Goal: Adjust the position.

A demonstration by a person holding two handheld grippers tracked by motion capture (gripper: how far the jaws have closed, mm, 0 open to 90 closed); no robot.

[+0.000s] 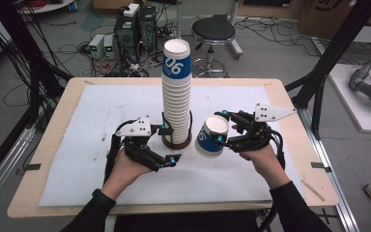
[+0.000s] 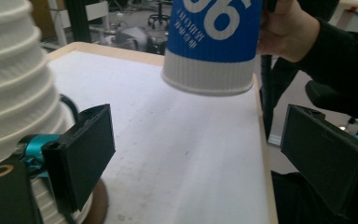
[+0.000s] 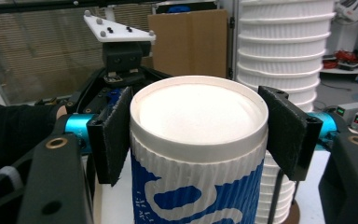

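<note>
Right tool grips a tilted paper cup, just right of the cup stack; left tool gapes empty.

The single cup is ribbed paper — matt white with a blue printed band, its rim rolled smooth. The stack of cups has the same corrugated paper walls and stands on a dark brown base with a faint sheen. The desk is pale wood at its edges, under a white matt sheet, faintly grainy and smudged. The right tongs carry black pads of rough, foam-like finish, on matt black plastic arms with glossy teal metal fittings. The left tongs have the same dull black pads.
</note>
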